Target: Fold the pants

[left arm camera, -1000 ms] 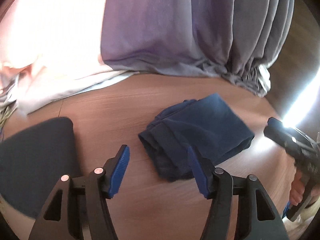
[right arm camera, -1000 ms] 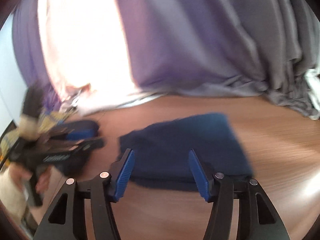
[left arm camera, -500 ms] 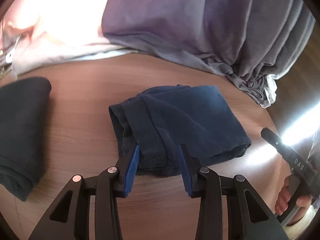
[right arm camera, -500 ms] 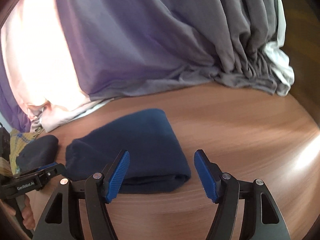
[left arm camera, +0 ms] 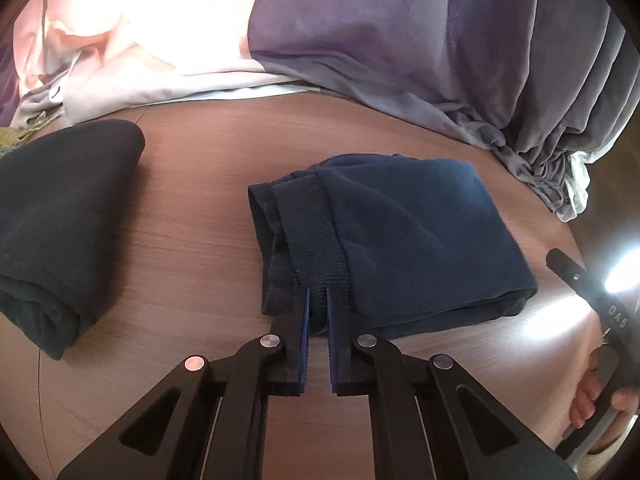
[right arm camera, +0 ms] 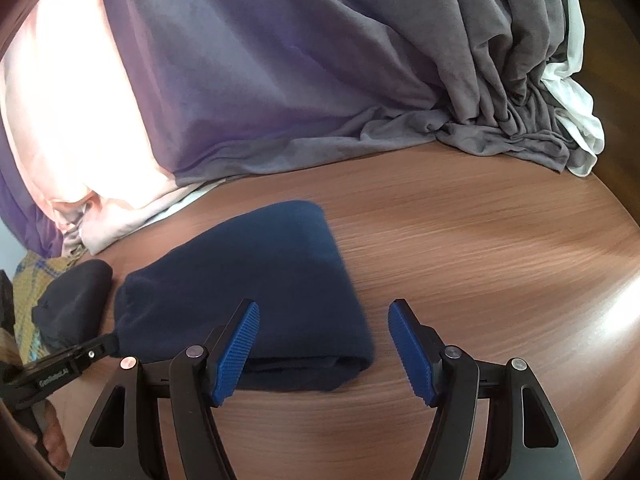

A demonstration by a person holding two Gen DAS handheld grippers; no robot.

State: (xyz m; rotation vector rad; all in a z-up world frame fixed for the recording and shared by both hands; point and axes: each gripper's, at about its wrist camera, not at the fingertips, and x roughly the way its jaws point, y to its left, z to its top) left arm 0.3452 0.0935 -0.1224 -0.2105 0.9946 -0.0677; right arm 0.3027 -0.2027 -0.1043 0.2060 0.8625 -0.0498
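L wrist view: pants (left arm camera: 400, 240) lie folded on table (left arm camera: 192, 208), dark garment (left arm camera: 60, 216) well apart to the left. L gripper (left arm camera: 318, 312) is clamped on the ribbed band at the near edge. Fabric judged soft, light, limp; band is the firmest hold

R wrist view: R gripper (right arm camera: 324, 344) is held wide apart, empty, just above pants (right arm camera: 248, 276) at the smooth fold corner; grey cloth (right arm camera: 320, 80) behind

Black tool (left arm camera: 318, 300), blue ribbed pads (right arm camera: 236, 354).
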